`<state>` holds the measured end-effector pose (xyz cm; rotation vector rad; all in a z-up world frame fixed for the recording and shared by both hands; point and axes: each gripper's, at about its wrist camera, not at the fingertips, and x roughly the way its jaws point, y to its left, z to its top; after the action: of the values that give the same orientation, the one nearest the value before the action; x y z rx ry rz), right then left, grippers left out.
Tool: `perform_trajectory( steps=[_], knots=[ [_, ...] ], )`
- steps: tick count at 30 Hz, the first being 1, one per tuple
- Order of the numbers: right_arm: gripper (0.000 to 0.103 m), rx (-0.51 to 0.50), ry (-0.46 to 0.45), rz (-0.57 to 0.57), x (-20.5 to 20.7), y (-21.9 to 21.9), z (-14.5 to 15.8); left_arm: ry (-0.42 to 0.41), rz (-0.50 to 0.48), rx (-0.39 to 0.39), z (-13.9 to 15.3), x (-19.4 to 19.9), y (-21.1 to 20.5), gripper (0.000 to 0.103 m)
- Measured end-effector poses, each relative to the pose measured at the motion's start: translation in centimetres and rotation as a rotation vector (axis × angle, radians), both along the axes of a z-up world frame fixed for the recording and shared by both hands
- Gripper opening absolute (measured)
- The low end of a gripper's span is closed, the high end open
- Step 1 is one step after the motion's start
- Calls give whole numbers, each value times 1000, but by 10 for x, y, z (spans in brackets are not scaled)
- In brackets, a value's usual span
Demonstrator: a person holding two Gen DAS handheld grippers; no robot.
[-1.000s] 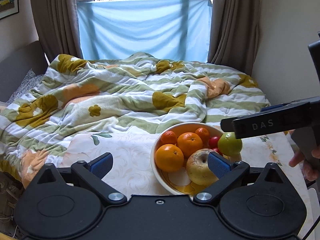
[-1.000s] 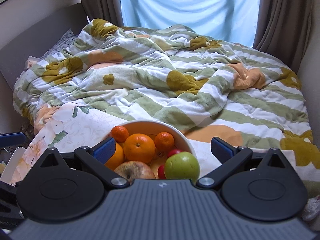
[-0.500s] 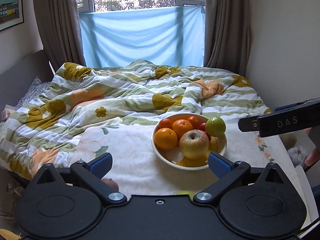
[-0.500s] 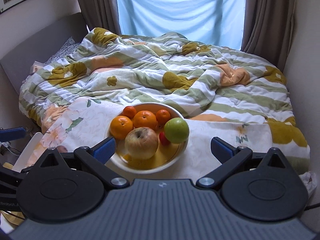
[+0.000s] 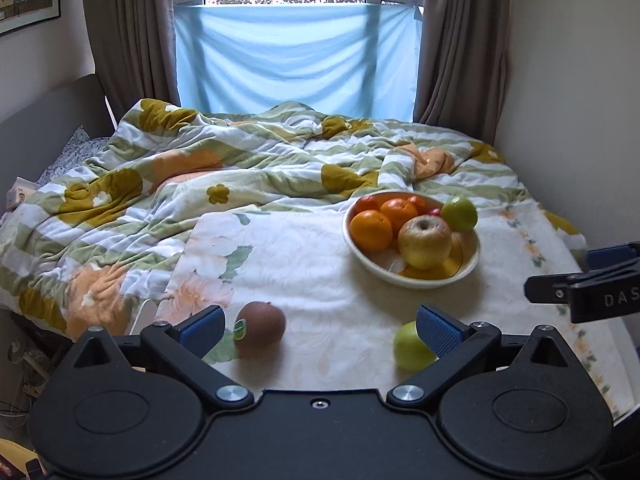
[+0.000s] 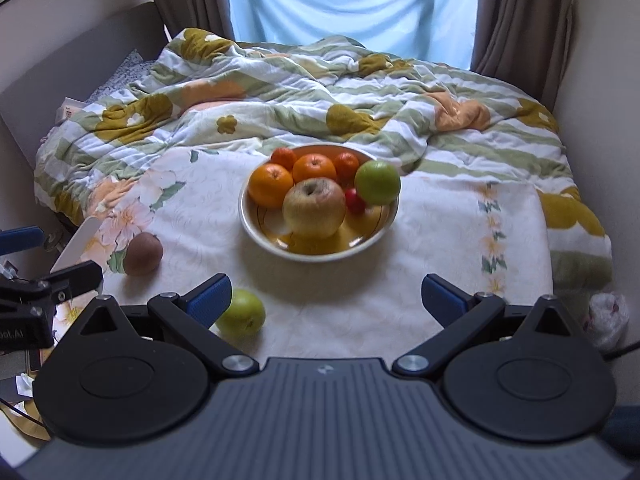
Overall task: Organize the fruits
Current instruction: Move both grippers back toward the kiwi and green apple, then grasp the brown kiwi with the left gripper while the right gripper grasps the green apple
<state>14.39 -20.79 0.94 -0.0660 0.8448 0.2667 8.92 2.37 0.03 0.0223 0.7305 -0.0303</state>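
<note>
Right wrist view: the bowl (image 6: 256,232) is sitting mid-frame on the floral cloth (image 6: 440,240), holding oranges (image 6: 270,185), a yellow apple (image 6: 314,208) and a green apple (image 6: 377,182).
Loose fruit: a kiwi (image 6: 143,254) is lying at the bowl's 8 o'clock, a green fruit (image 6: 241,312) at its 7 o'clock.
Right gripper (image 6: 326,296): released, jaws spread wide, gripping nothing.
Left gripper (image 5: 318,326): released too, the kiwi (image 5: 259,329) lying just inside its left finger.
Beyond: a rumpled quilt (image 6: 320,92) is lying at 12 o'clock.
</note>
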Motion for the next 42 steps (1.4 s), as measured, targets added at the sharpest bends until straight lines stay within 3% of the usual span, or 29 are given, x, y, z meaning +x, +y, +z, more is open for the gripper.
perform_trajectory(
  steps=[8, 20, 27, 34, 35, 37, 42],
  knots=[
    [103, -5, 7, -79, -22, 28, -34, 52, -48, 34, -36, 19, 39, 103],
    [103, 42, 57, -124, -19, 68, -87, 128, -148, 62, -85, 65, 64, 101],
    [103, 58, 76, -156, -3, 82, -109, 197, -196, 49, -108, 92, 68, 84],
    [103, 53, 73, -186, 9, 89, -115, 223, -221, 32, -116, 104, 69, 79],
    [103, 52, 76, -187, 10, 89, -115, 225, -224, 28, -116, 105, 70, 76],
    [103, 57, 81, -191, 13, 90, -117, 237, -232, 28, -118, 107, 69, 58],
    [102, 53, 89, -188, 16, 93, -120, 229, -250, 43, -119, 105, 69, 58]
  ],
)
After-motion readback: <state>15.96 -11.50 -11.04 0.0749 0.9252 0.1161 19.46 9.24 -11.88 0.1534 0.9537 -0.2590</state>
